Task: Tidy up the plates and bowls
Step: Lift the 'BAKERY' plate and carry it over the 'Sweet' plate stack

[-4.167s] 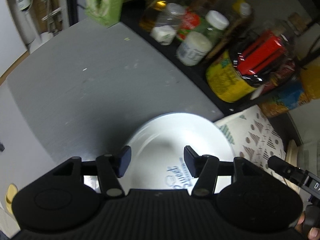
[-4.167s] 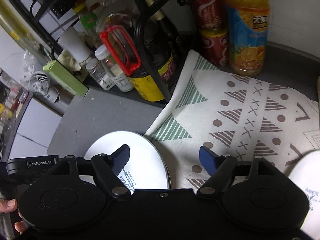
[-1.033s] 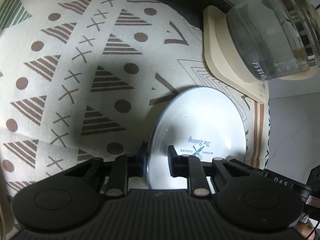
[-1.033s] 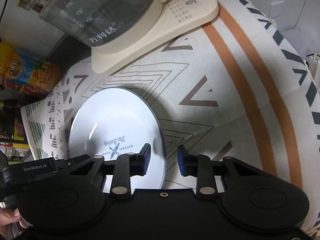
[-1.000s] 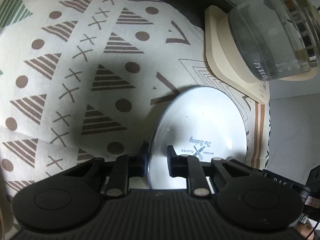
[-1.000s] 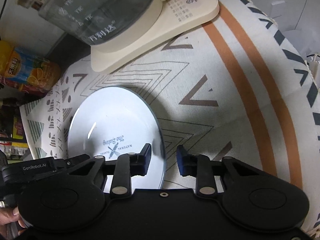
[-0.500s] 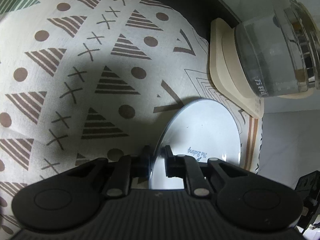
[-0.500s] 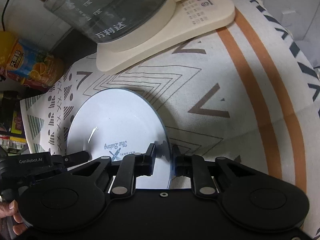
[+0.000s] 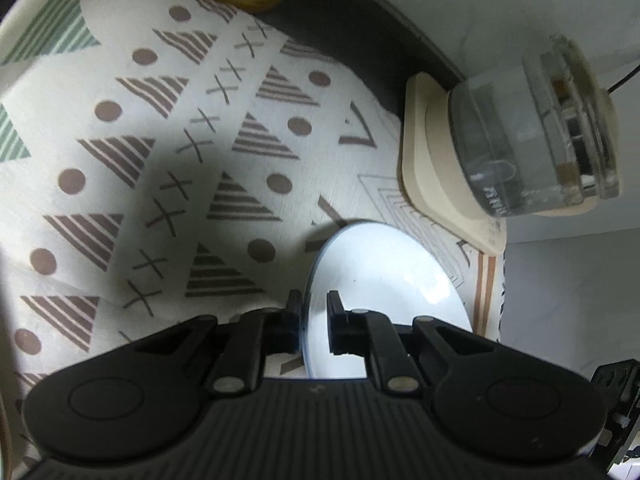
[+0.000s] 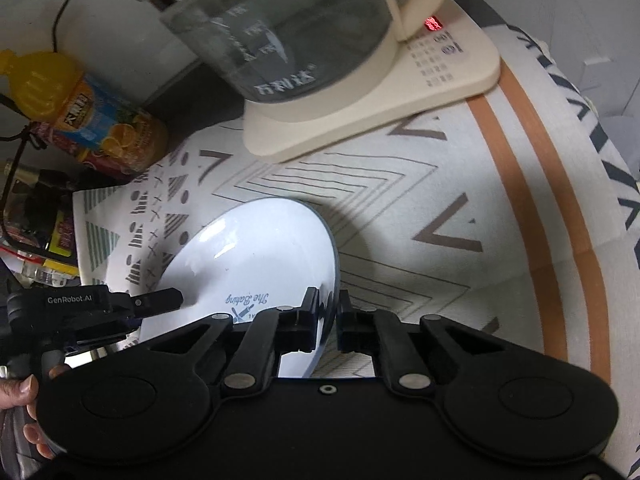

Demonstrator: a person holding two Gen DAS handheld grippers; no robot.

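Note:
A white plate (image 9: 384, 280) with blue lettering is held up off the patterned cloth (image 9: 160, 160) by both grippers. My left gripper (image 9: 313, 312) is shut on the plate's left rim. My right gripper (image 10: 329, 312) is shut on the plate's right rim, and the plate (image 10: 256, 256) fills the lower left of the right wrist view. The left gripper (image 10: 156, 300) also shows there, at the plate's far edge. The plate is tilted and casts a shadow on the cloth.
A glass kettle (image 10: 288, 20) on a cream base (image 10: 400, 92) stands just behind the plate. An orange juice bottle (image 10: 80, 108) and a dark rack of bottles (image 10: 32, 216) are at the left. A grey counter (image 9: 568, 288) lies right of the cloth.
Both grippers have closed fully on the plate's opposite rims and lifted it off the cloth. The views have pulled back and up, so the kettle looks further off.

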